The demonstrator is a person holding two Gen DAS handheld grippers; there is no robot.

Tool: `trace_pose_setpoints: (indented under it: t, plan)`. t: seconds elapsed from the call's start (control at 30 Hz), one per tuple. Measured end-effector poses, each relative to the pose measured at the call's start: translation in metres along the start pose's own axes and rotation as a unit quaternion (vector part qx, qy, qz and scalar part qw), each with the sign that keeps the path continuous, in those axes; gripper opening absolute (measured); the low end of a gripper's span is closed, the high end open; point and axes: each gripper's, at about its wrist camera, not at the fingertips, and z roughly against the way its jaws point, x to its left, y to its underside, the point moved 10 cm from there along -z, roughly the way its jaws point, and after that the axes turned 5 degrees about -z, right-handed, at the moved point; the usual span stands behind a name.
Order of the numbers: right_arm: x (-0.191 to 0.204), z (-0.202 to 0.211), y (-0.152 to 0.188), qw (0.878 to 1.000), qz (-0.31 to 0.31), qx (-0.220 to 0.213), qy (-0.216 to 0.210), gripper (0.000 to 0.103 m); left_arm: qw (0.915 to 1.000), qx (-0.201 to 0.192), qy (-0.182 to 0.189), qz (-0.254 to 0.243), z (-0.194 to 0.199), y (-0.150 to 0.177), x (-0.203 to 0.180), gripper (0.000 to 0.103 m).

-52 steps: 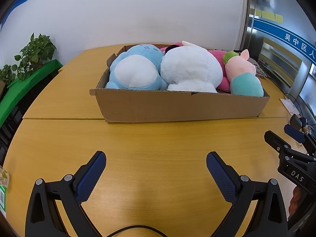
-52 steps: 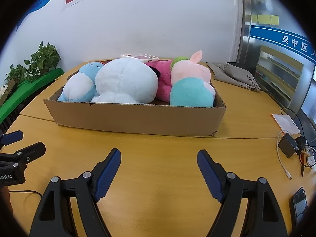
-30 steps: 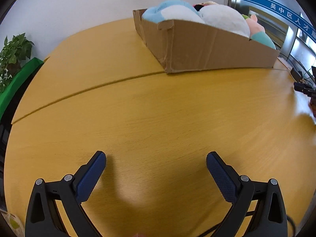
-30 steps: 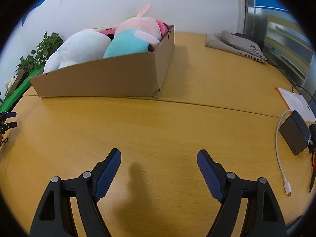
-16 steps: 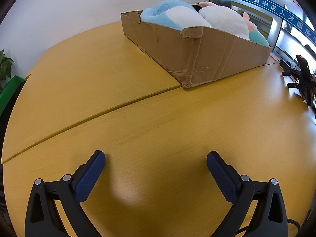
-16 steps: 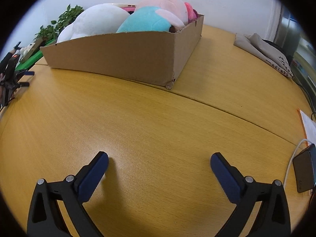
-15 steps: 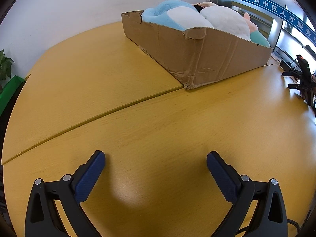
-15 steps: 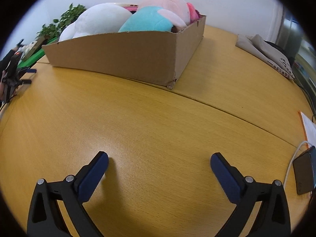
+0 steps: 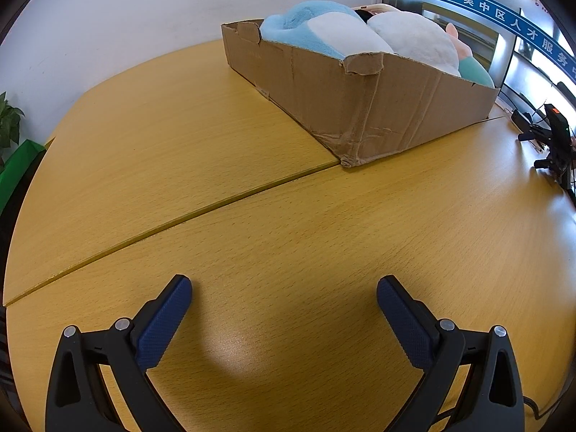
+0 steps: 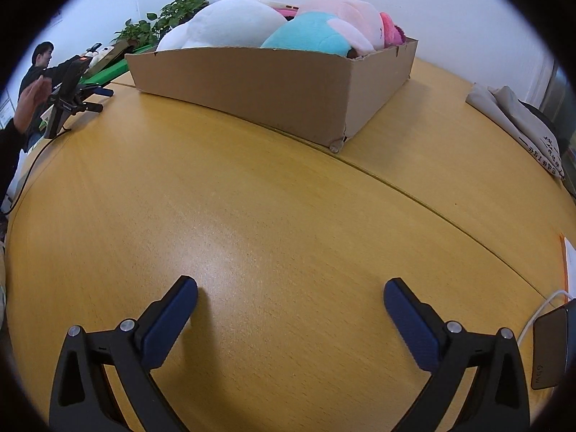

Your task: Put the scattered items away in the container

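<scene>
I had both tools, left tool (image 9: 284,293) and right tool (image 10: 290,295), spread wide w/ nothing between the pads, just over bare bench (image 9: 288,216). Further back sat the cardboard box (image 10: 259,82) on the bench, plush toys (image 10: 273,23) packed inside.

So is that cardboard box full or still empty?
Full. The cardboard box is packed with plush toys: a white one, a teal and pink one and a blue one bulge above its rim.

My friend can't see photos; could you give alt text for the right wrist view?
A cardboard box packed with plush toys sits on a wooden table. The right gripper is open and empty in the foreground.
</scene>
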Motion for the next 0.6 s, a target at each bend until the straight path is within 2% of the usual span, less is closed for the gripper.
trace_pose_setpoints:
  t: [0.6]
  plan:
    - [-0.0012, -0.0017, -0.0006, 1.000, 0.003, -0.004, 0.001, 0.103, 1.0000, -0.001, 0.001, 0.000, 0.0006, 0.0011, 0.0016, 0.103]
